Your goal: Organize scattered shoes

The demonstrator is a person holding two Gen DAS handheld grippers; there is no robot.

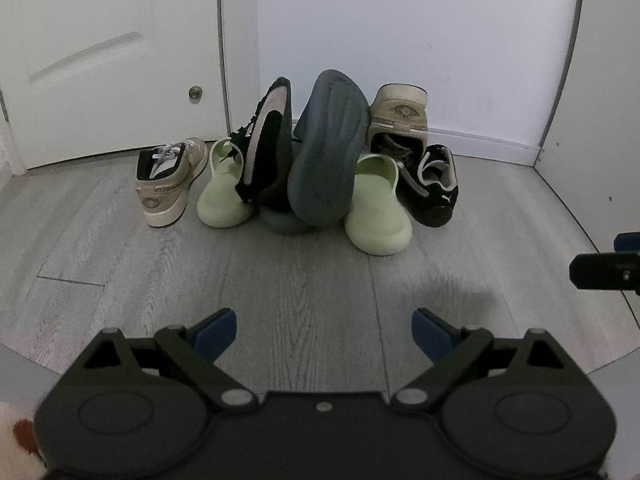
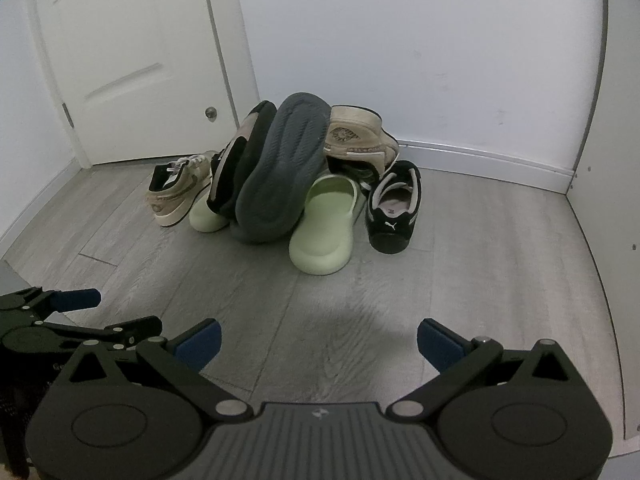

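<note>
Several shoes lie heaped against the white wall. A dark grey slipper (image 1: 328, 152) (image 2: 280, 176) leans sole-out in the middle, over another grey one. Two pale green slippers (image 1: 378, 208) (image 2: 324, 224) (image 1: 224, 188) flank it. A black sneaker (image 1: 264, 148) stands tilted on the left green slipper; its mate (image 1: 434, 188) (image 2: 394, 208) rests on the floor at right. One beige sneaker (image 1: 168, 184) (image 2: 180, 192) stands at left, another (image 1: 398, 116) (image 2: 356, 132) lies on the pile's back right. My left gripper (image 1: 324, 336) and right gripper (image 2: 318, 342) hang open over bare floor, well short of the pile.
A white door (image 1: 112, 60) with a small knob stands at back left. A white cabinet side (image 2: 608, 120) bounds the right. Grey wood floor (image 1: 280, 280) stretches between grippers and pile. The left gripper (image 2: 60, 312) shows in the right wrist view at lower left.
</note>
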